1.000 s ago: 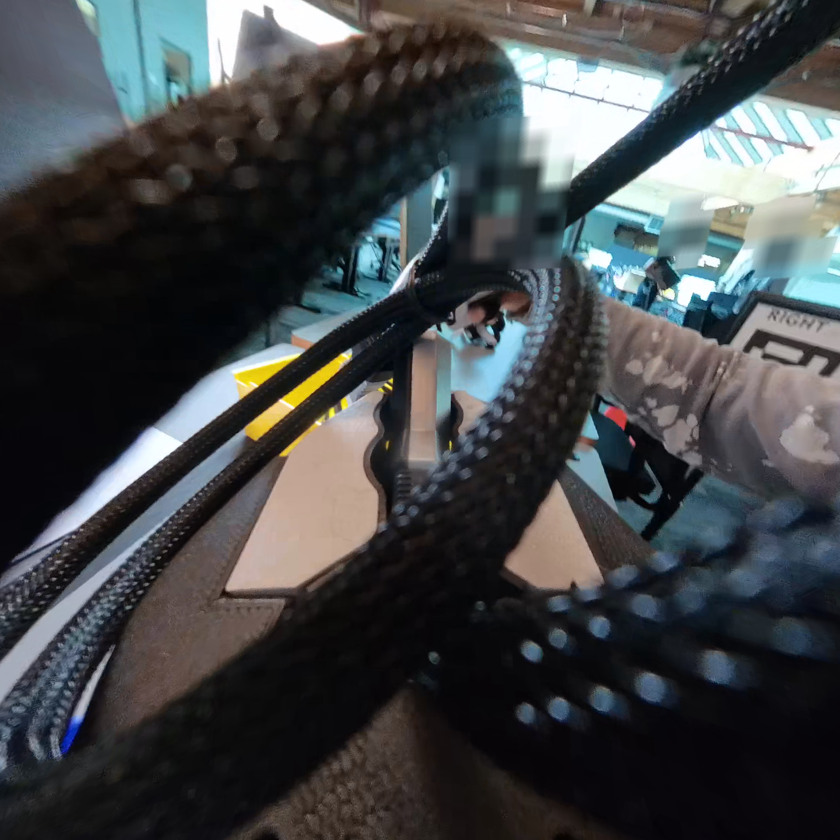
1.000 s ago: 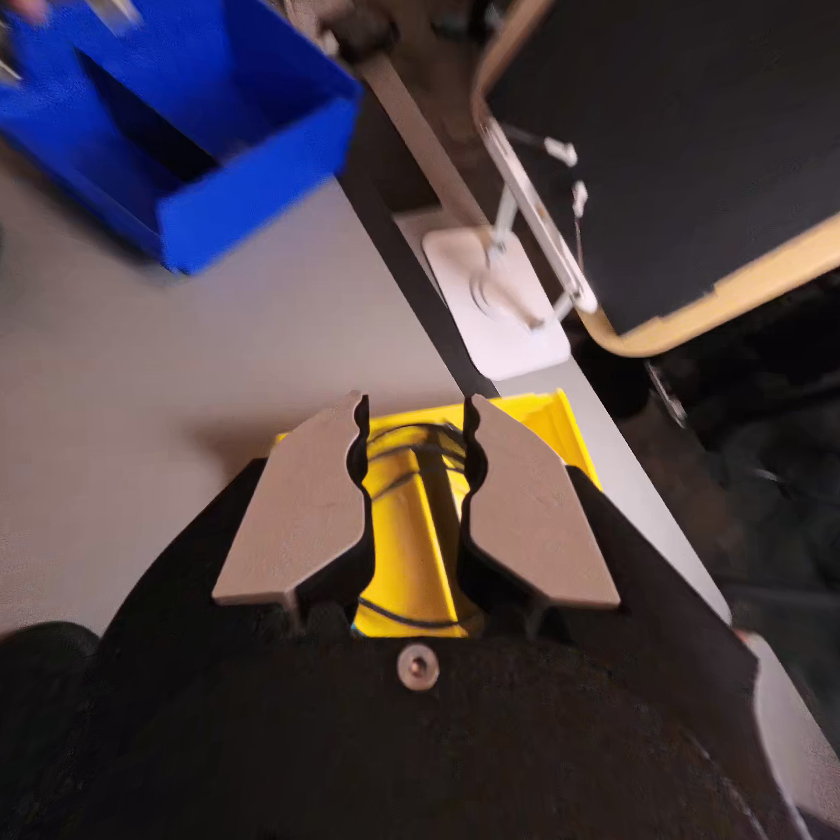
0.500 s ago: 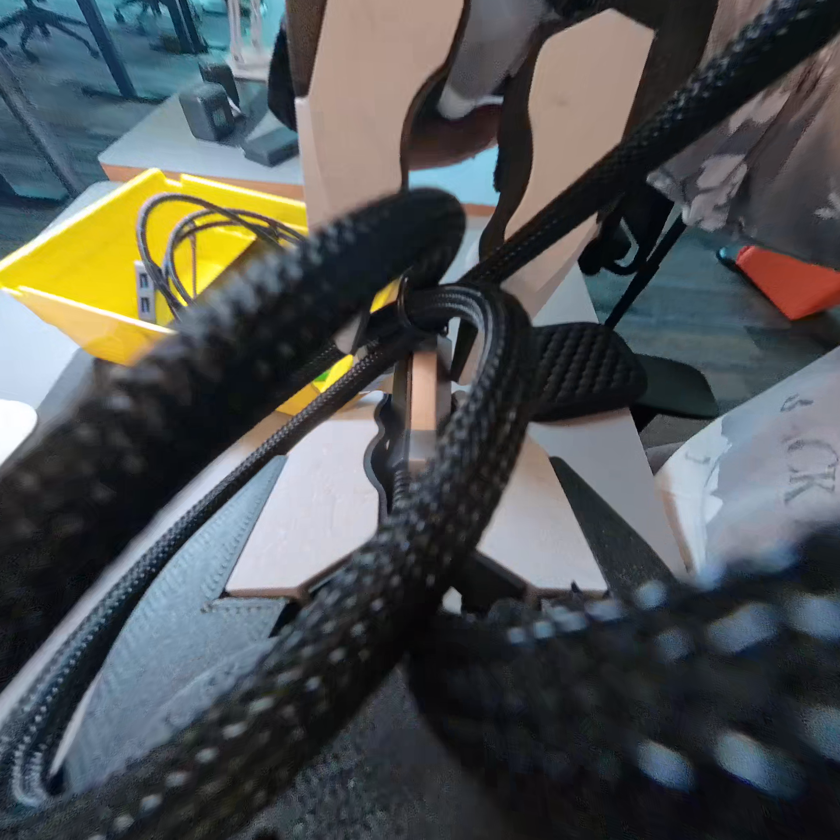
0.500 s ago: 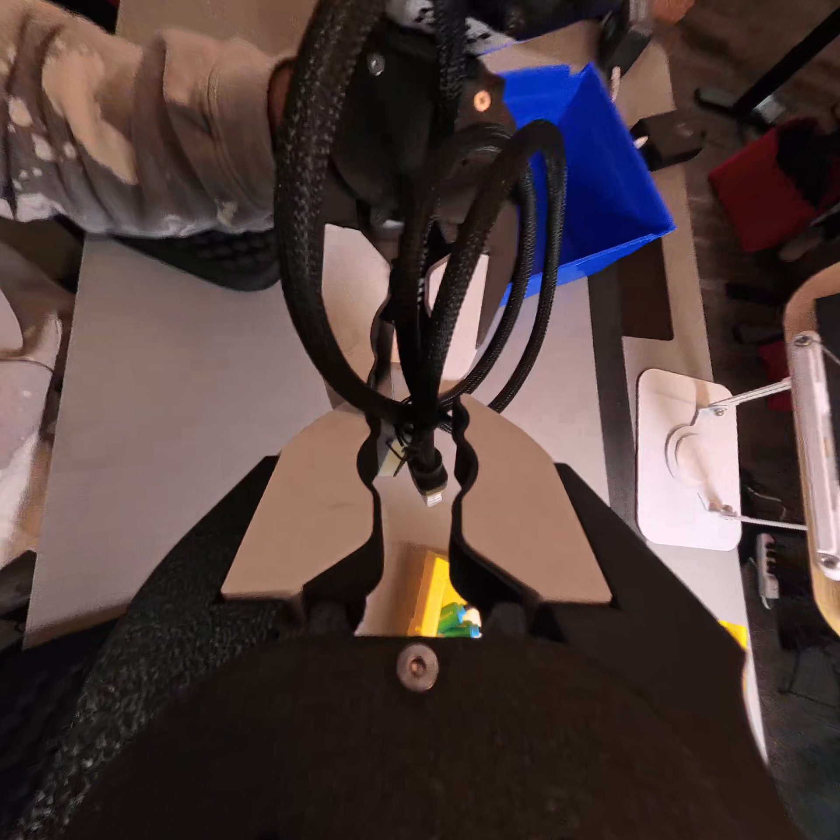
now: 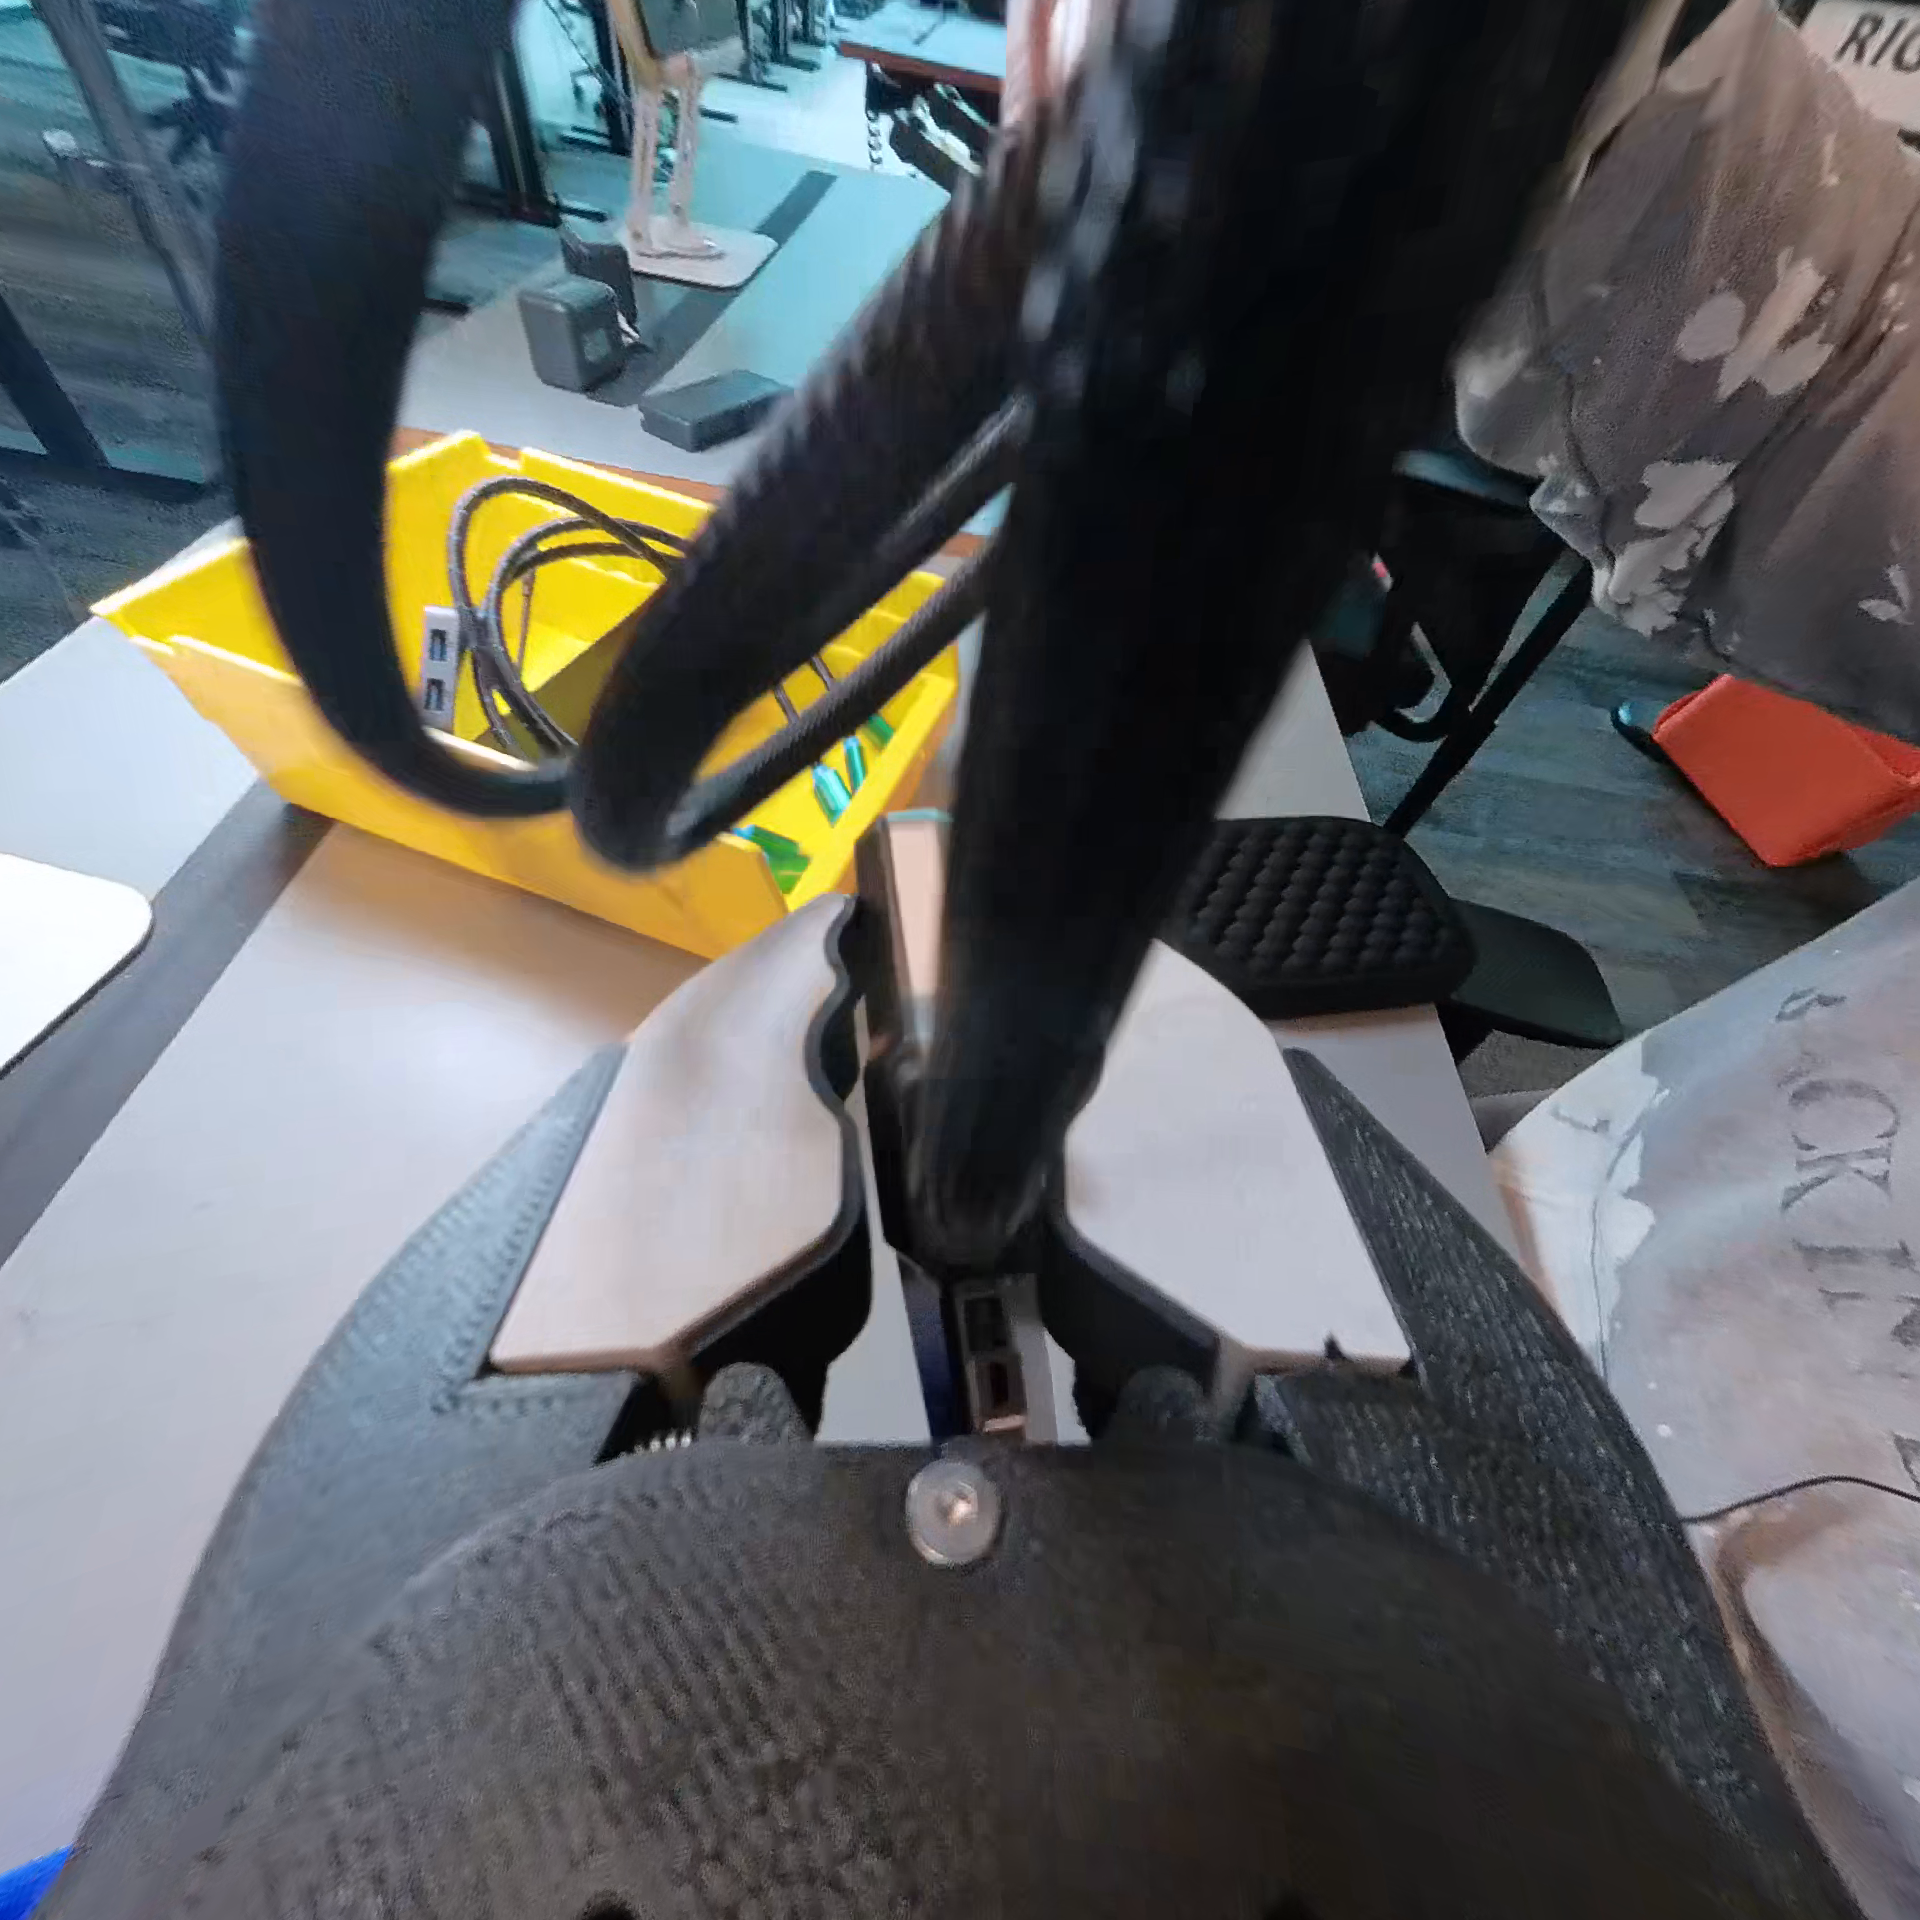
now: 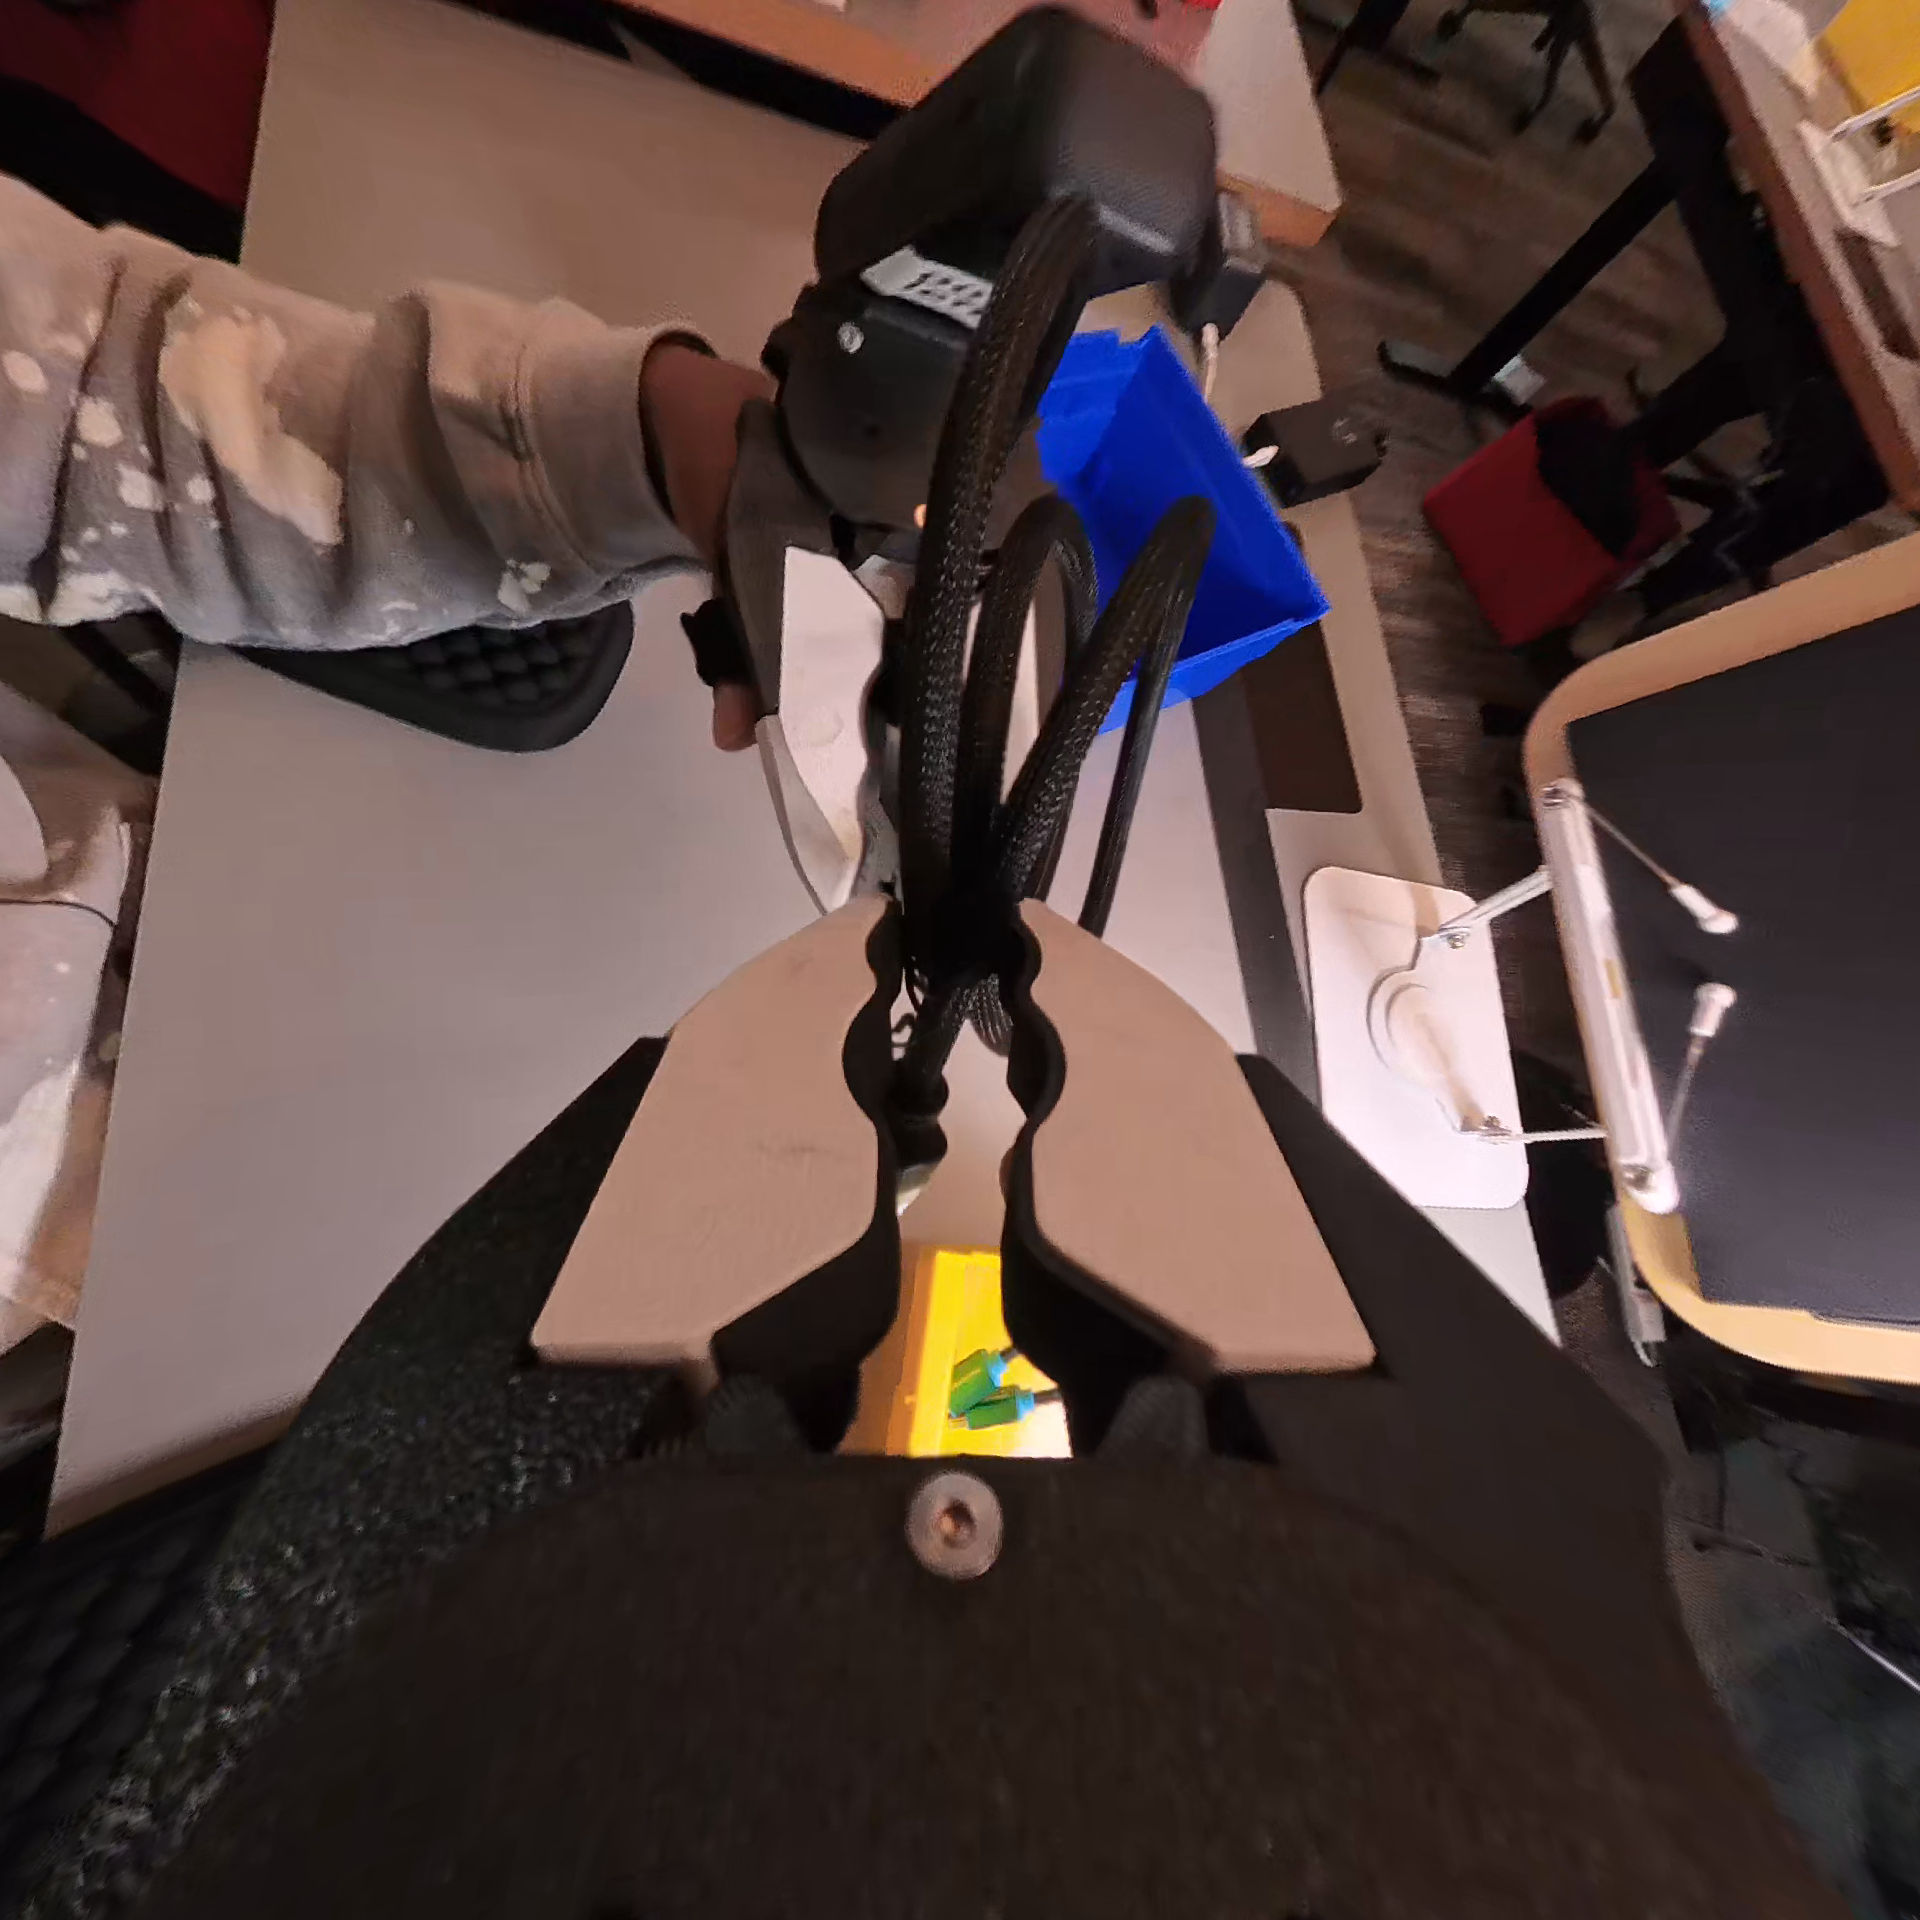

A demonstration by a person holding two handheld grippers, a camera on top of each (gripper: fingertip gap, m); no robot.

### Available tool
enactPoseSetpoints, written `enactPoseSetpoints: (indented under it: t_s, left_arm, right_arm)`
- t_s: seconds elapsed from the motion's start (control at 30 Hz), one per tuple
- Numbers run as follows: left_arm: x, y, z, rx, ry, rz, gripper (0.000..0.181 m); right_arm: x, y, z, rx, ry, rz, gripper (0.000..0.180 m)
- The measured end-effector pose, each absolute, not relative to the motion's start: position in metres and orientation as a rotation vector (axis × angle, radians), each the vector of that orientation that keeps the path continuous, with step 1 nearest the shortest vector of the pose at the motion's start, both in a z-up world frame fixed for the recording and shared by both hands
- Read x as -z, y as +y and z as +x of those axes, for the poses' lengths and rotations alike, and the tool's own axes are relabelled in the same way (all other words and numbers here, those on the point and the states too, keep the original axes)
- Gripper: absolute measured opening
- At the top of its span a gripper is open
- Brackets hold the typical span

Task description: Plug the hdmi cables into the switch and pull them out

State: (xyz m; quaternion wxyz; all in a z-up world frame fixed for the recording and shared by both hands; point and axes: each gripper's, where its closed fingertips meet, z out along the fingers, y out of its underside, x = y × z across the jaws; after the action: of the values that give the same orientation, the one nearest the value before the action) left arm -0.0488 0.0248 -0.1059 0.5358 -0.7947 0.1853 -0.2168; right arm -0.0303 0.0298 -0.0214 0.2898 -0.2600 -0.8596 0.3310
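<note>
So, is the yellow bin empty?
Not empty: the yellow bin holds coiled black cables and green-tipped connectors.

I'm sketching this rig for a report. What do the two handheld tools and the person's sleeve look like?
Each tool has a black, rough-textured body with a silver screw at its centre, and two flat beige fingers with wavy black inner edges. The left tool, seen from the right wrist view, has a boxy black housing and a grey label. The sleeve is grey with pale bleach-like blotches.

A workshop-like lab: grey benches [image 5: 260, 1091] in rows, a yellow parts bin [image 5: 260, 665], a blue bin [image 6: 1174, 499], office chairs.
</note>
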Motion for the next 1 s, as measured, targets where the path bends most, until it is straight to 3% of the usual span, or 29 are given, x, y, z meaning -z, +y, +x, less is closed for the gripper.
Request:
enactPoseSetpoints:
  t_s: [0.13,0.3,0.67,1.0]
  left_arm:
    - [0.098,0.027,-0.077,0.451,0.319,-1.848,0.052]
    - [0.081,0.022,-0.12,0.371,0.138,-1.745,0.059]
    - [0.071,0.009,-0.136,0.344,0.106,-1.715,0.056]
    - [0.074,0.01,-0.142,0.345,0.085,-1.722,0.054]
  right_arm:
    - [-0.012,0.054,-0.032,-0.841,-2.199,-0.741,0.017]
    - [-0.045,0.107,-0.038,-0.711,-2.083,-0.849,0.017]
    - [-0.06,0.259,-0.058,-0.297,-1.811,-1.208,0.017]
    - [0.011,0.333,-0.084,-0.172,-1.723,-1.413,0.017]
